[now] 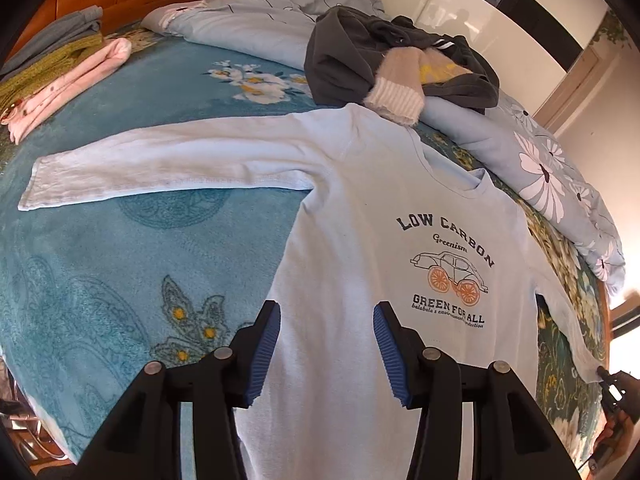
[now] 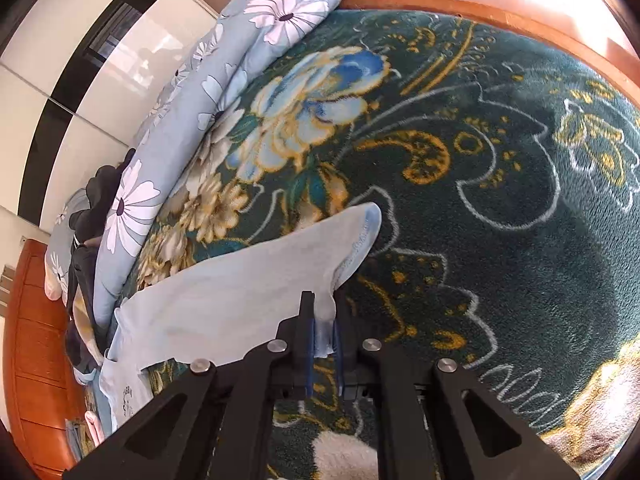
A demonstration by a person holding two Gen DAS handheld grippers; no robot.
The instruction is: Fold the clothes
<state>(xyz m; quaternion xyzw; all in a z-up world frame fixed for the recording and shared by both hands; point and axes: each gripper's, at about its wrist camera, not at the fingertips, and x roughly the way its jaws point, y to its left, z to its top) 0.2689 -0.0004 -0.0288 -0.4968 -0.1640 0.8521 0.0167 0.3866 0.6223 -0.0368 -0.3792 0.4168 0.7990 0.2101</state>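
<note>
Shirt [image 1: 360, 248] flat for folding | right gripper [image 2: 323, 334] pinches cuff [image 2: 352, 248], 12 o'clock of it, to fold in | left gripper [image 1: 326, 344] agape over hem, holding nothing

One pale blue long-sleeved shirt [image 1: 360, 240], two grippers [image 1: 326, 344] [image 2: 323, 330], one floral quilt [image 1: 552, 168], one dark garment [image 1: 360, 64], three folded clothes [image 1: 60, 72], one bed [image 1: 120, 260]

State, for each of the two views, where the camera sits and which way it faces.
Left wrist: on the left gripper, jaws open, looking down at the pale blue shirt spread on the bed blanket.
Right wrist: on the right gripper, shut on the shirt's sleeve cuff.
Shared: shirt, floral quilt.
</note>
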